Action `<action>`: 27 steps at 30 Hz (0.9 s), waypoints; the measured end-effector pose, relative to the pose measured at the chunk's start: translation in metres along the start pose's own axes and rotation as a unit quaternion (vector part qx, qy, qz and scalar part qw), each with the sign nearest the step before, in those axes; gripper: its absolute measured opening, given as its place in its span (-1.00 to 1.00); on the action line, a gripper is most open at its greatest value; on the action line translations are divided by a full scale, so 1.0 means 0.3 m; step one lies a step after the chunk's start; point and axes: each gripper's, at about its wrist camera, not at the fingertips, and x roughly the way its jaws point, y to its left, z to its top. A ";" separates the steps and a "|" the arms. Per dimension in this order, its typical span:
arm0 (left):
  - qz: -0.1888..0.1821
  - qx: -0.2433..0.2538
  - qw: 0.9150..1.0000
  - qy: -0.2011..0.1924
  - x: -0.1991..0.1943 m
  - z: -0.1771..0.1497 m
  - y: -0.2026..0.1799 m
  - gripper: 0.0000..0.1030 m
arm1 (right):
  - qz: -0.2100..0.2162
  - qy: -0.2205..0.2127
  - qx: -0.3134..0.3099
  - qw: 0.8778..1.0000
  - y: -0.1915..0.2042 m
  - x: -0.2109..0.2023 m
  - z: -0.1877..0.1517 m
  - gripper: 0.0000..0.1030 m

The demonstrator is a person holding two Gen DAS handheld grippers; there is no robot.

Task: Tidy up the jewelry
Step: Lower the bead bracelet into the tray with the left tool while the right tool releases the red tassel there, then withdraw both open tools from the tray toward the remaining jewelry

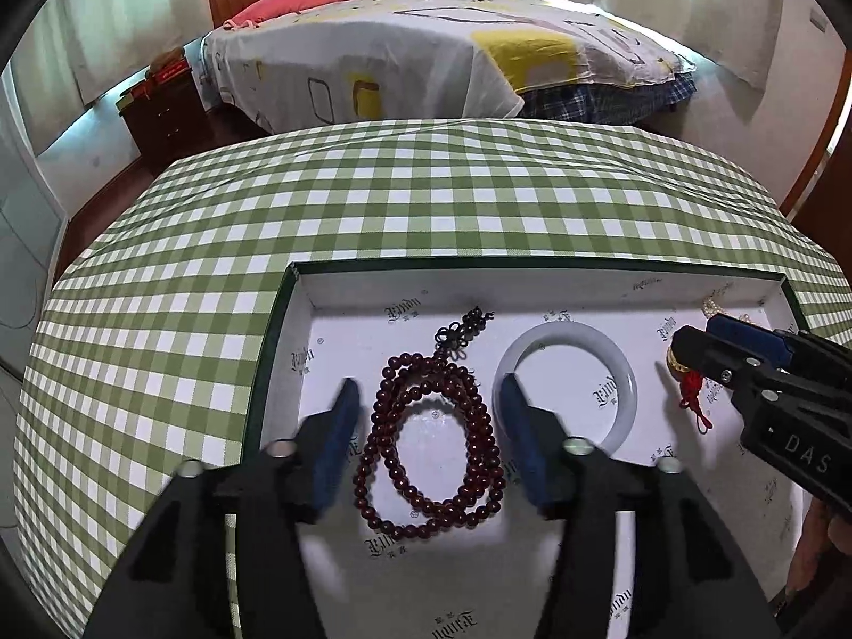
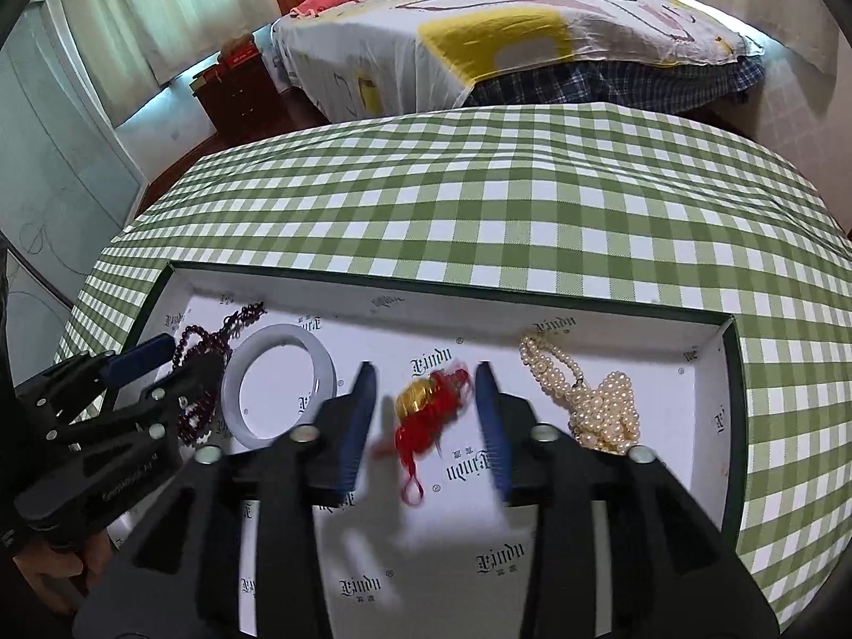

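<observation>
A shallow white box (image 1: 532,279) (image 2: 532,303) with a dark green rim lies on the checked table. In it lie dark red prayer beads (image 1: 426,442) (image 2: 199,359), a pale jade bangle (image 1: 620,367) (image 2: 279,341), a gold charm on red cord (image 1: 679,359) (image 2: 418,396) and a pearl strand (image 2: 596,399) (image 1: 711,306). My left gripper (image 1: 428,391) (image 2: 152,354) is open, its fingers on either side of the beads. My right gripper (image 2: 426,373) (image 1: 692,333) is open, its fingers on either side of the gold charm, which looks blurred.
The green-and-white checked tablecloth (image 1: 426,202) (image 2: 506,202) surrounds the box. Beyond the table stand a bed (image 1: 426,42) with a patterned sheet and a dark wooden nightstand (image 1: 160,112).
</observation>
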 end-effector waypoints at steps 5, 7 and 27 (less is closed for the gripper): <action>0.005 0.013 1.000 -0.017 -0.018 0.002 -0.018 0.26 | -0.001 -0.016 -0.002 1.000 -0.012 -0.034 -0.002 -0.20; 0.007 0.015 0.999 -0.036 -0.041 -0.002 -0.022 0.27 | -0.004 -0.033 -0.006 0.999 -0.010 -0.068 -0.009 -0.20; 0.001 -0.027 0.982 -0.186 -0.428 -0.242 0.028 0.37 | -0.015 -0.146 -0.014 0.989 0.029 -0.460 -0.320 -0.17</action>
